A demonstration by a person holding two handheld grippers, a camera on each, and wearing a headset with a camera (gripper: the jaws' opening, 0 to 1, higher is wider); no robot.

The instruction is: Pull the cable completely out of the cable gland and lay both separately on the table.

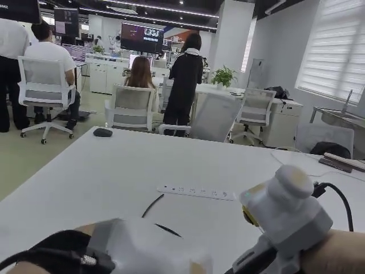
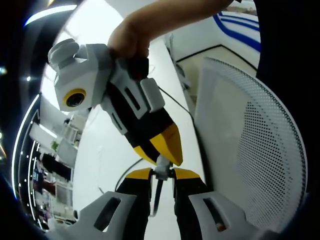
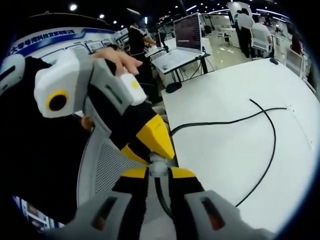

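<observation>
Both grippers clamped tip to tip on the cable gland

The left gripper (image 2: 161, 181) and right gripper (image 3: 159, 179) each pinch the small grey cable gland (image 2: 161, 171) between yellow jaw tips, holding it in the air by the edge of the white tabletop (image 3: 225, 165), beside a mesh chair back (image 2: 250, 150). The black cable (image 3: 240, 120) trails in loose curves across the tabletop, near a white power strip (image 1: 197, 192).
</observation>
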